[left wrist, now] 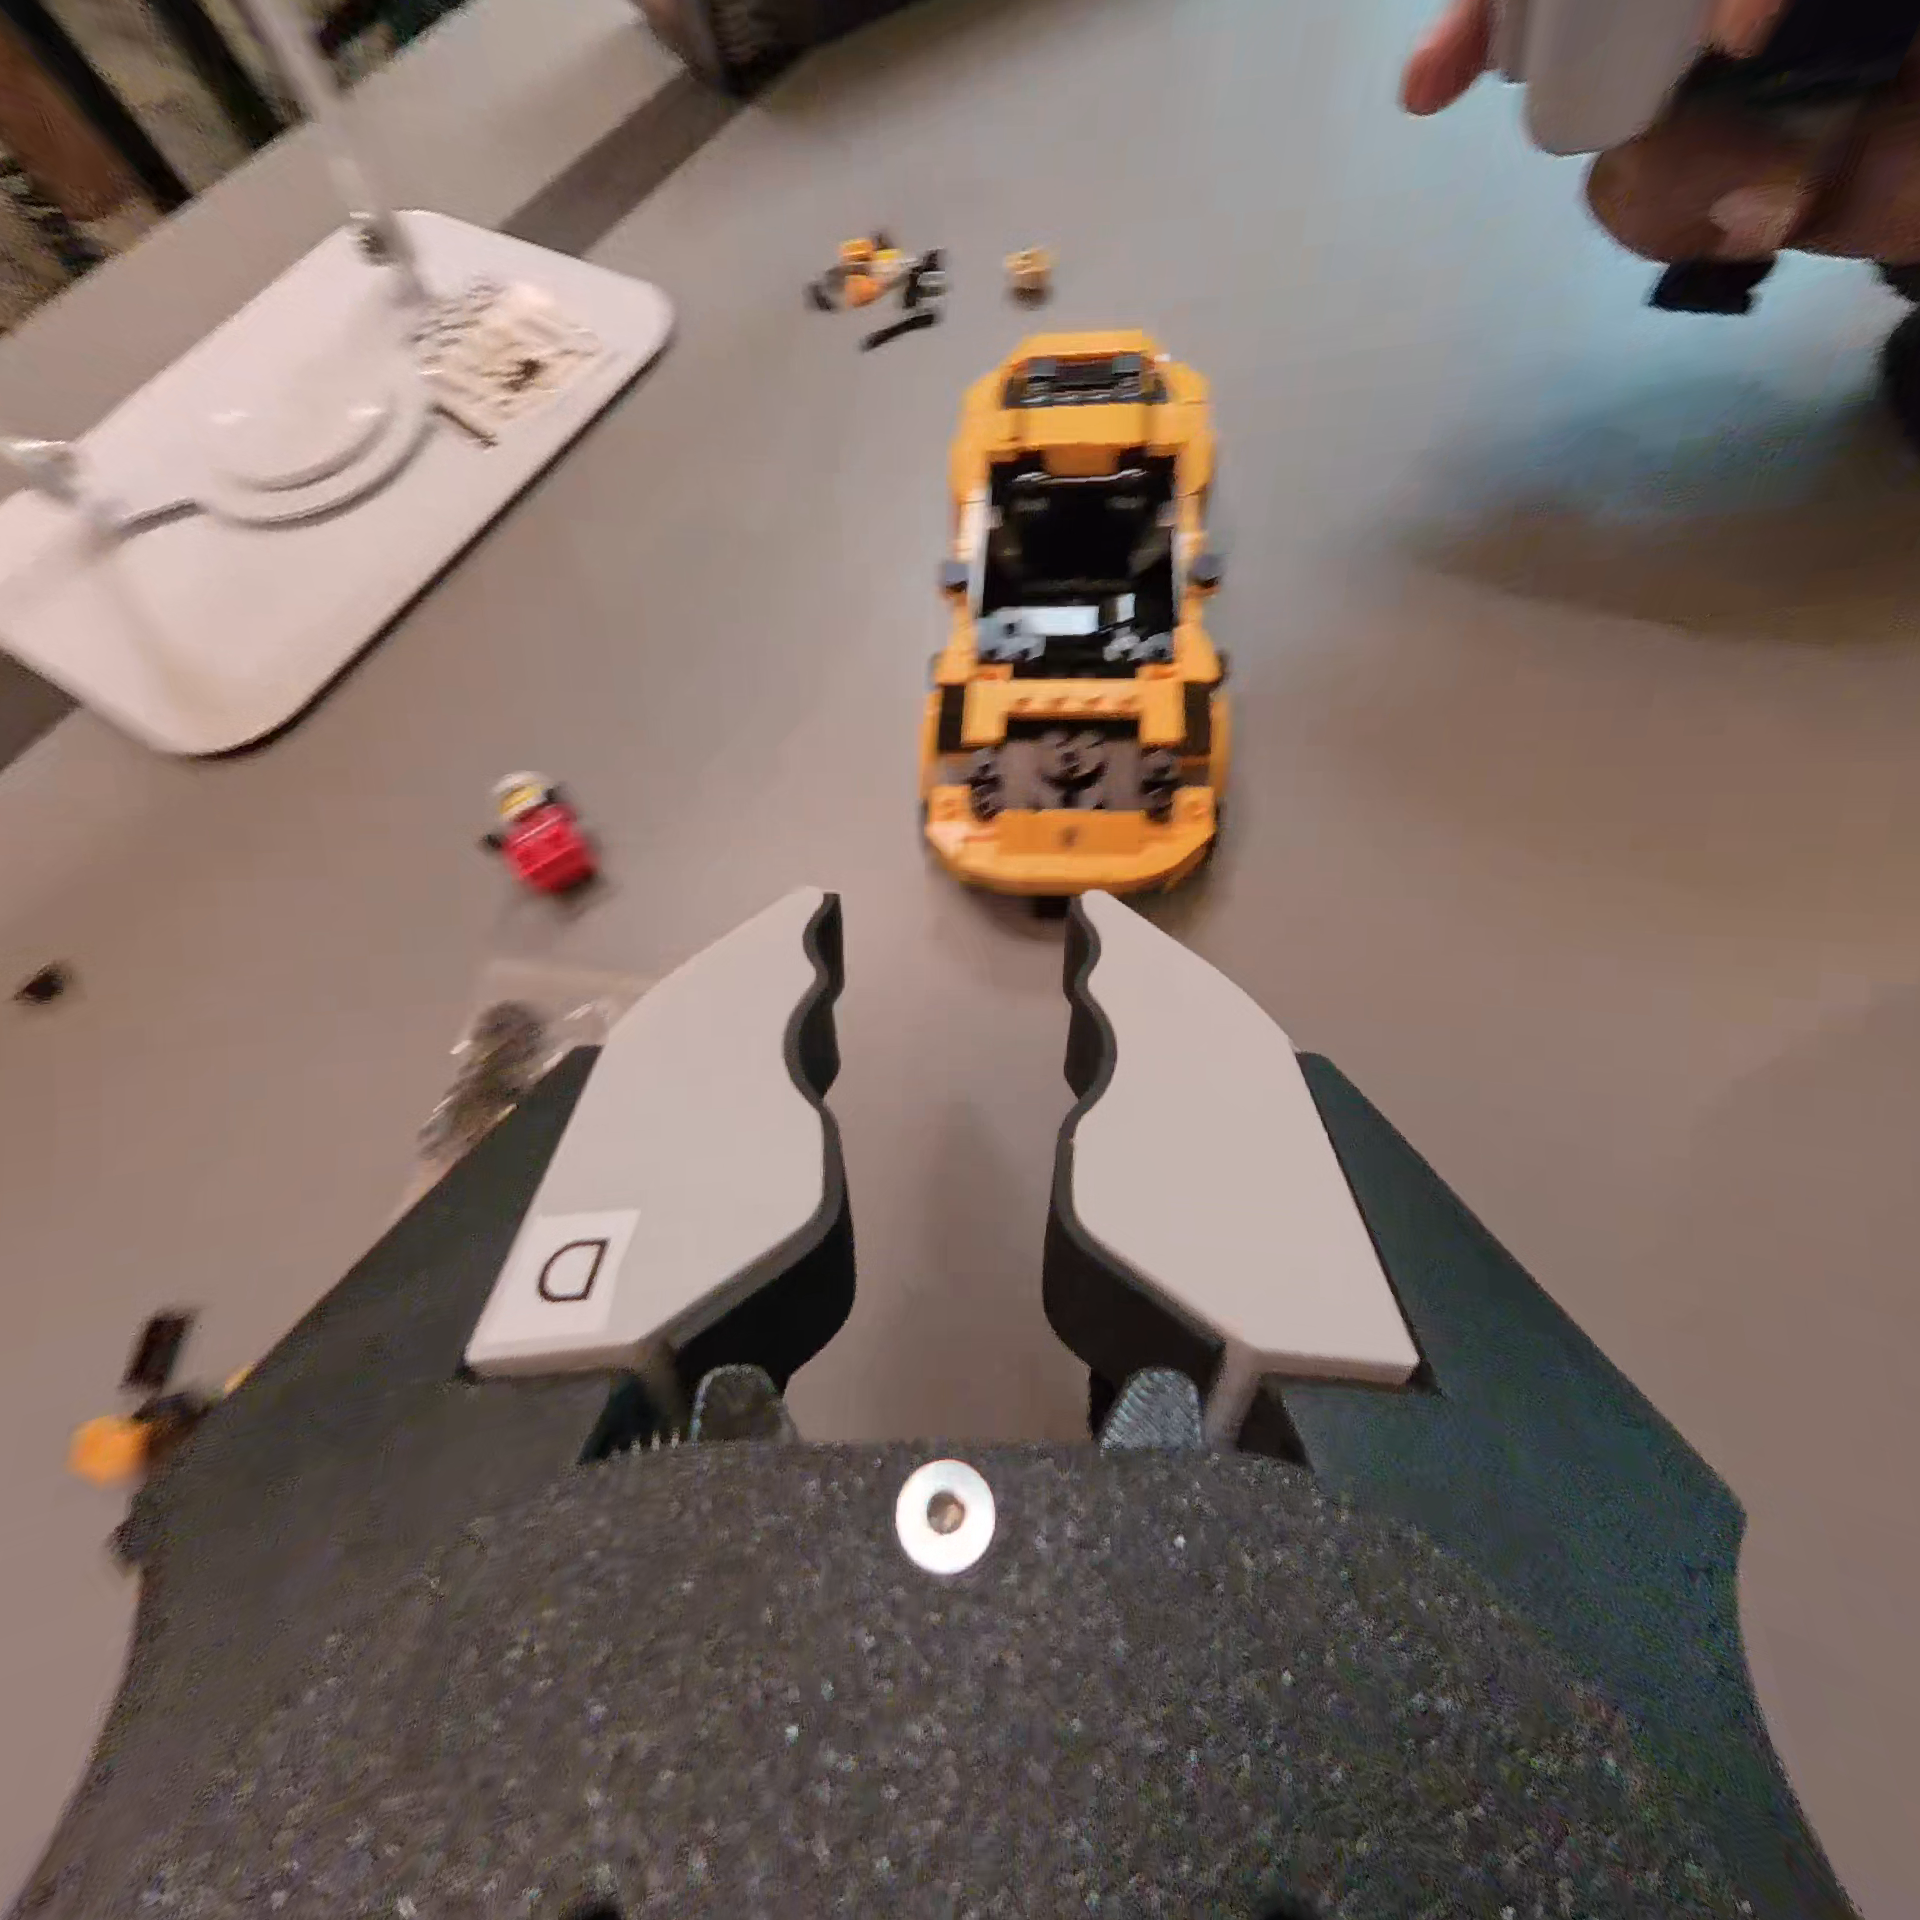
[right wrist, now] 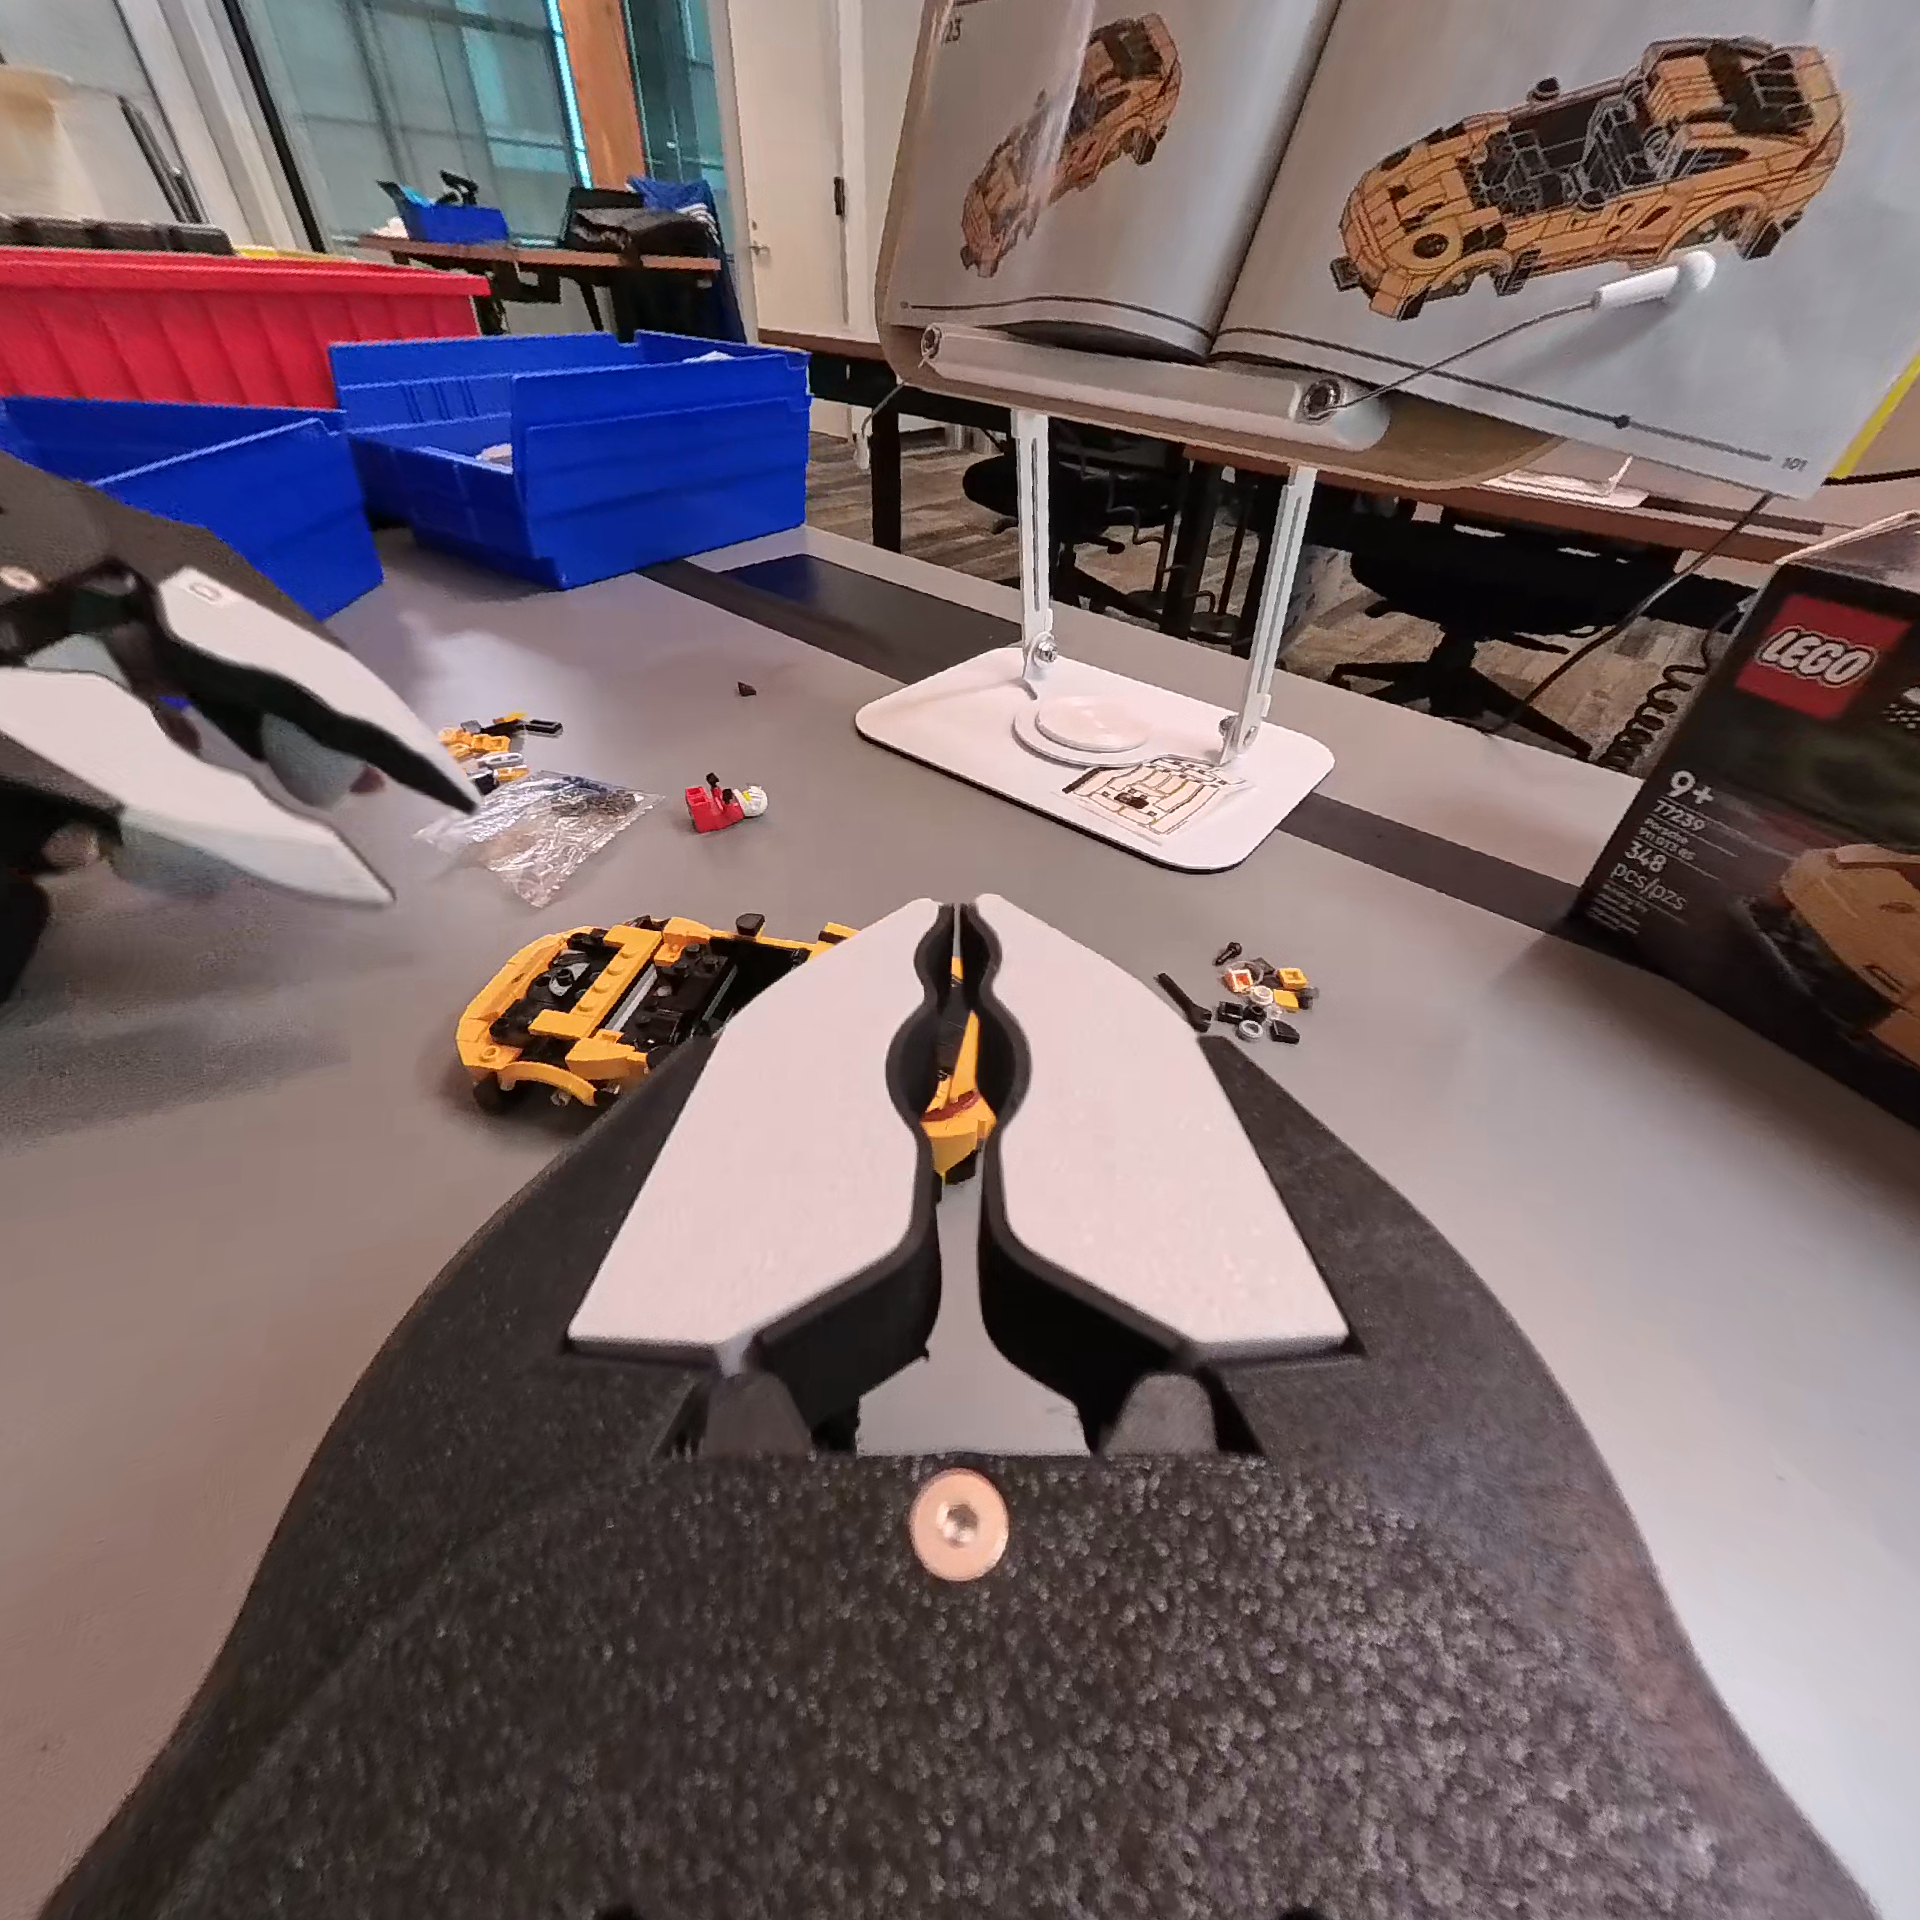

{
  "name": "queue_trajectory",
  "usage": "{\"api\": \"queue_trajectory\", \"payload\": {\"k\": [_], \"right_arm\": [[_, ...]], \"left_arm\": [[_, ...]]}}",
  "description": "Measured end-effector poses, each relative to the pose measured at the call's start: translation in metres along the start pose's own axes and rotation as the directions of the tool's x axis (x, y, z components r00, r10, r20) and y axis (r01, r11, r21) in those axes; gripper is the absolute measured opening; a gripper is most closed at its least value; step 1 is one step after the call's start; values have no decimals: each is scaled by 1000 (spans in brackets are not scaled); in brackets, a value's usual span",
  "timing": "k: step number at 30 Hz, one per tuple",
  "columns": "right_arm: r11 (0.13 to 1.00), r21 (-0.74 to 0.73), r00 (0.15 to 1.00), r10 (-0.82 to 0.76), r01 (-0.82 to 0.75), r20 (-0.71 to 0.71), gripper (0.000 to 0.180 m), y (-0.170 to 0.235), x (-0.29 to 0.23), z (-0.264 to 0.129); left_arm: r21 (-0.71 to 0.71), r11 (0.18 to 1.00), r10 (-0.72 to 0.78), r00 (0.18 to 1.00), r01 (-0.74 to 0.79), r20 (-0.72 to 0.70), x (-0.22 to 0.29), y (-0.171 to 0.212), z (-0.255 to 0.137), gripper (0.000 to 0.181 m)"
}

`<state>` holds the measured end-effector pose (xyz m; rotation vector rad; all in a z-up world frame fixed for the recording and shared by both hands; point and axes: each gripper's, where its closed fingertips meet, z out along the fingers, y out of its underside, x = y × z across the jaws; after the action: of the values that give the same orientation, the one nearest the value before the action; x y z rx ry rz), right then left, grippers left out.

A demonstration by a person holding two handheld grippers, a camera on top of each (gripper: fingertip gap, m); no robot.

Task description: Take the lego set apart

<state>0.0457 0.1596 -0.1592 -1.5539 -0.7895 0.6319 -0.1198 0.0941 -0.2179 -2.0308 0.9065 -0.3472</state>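
The yellow and black lego car [left wrist: 1081,623] stands on the grey table with its roof off and cabin open; it also shows in the right wrist view [right wrist: 582,1013]. My left gripper [left wrist: 954,914] is open and empty, its tips just short of the car's near end; the right wrist view shows it [right wrist: 426,847] above the table, left of the car. My right gripper [right wrist: 961,912] is shut on a thin black lego piece [right wrist: 948,997], held above the car. The same piece [left wrist: 1709,286] shows blurred at the top right of the left wrist view.
A red minifigure [left wrist: 540,836] lies left of the car. Loose pieces [right wrist: 1257,997] lie beyond the car, with more [right wrist: 499,738] by a clear bag [right wrist: 551,826]. A white book stand [right wrist: 1101,769] holds the manual [right wrist: 1351,187]. The lego box [right wrist: 1787,831] stands right; blue bins [right wrist: 582,447] stand back left. Tip to tip, the grippers are about 20 centimetres apart.
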Motion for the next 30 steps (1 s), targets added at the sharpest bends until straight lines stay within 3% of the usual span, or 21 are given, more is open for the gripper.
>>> {"api": "queue_trajectory", "payload": {"k": [5, 8, 14, 18, 22, 24, 27, 30], "right_arm": [[1000, 12, 1000, 2, -2, 12, 12, -3, -1, -1], [1000, 3, 1000, -10, 10, 21, 26, -2, -2, -2], [999, -7, 996, -51, 51, 69, 44, 0, -9, -1], [997, -12, 996, -73, 74, 60, 38, 0, -9, -1], [997, -19, 996, -69, 70, 61, 31, 4, -9, 1], [997, -18, 996, -67, 69, 55, 29, 5, -8, 1], [997, -1, 997, -75, 75, 34, 28, 2, -5, 1], [996, 12, 996, -92, 92, 11, 28, -2, -1, 6]], "left_arm": [[-88, 996, 13, 999, -17, -42, 17, -3, 42, 76], [-187, 982, -41, 987, 12, -155, 33, 4, 58, 93], [-240, 961, 81, 973, -134, -217, 29, 10, 69, 80], [-164, 952, 188, 917, -258, -351, 29, 15, 61, 79], [-126, 965, 175, 919, -232, -353, 23, 16, 59, 79], [-66, 983, 134, 916, -171, -378, 26, 7, 52, 87], [151, 988, 56, 910, 8, -411, 23, -30, 30, 90], [331, 933, -24, 941, 142, -339, -4, -65, 8, 62]]}}
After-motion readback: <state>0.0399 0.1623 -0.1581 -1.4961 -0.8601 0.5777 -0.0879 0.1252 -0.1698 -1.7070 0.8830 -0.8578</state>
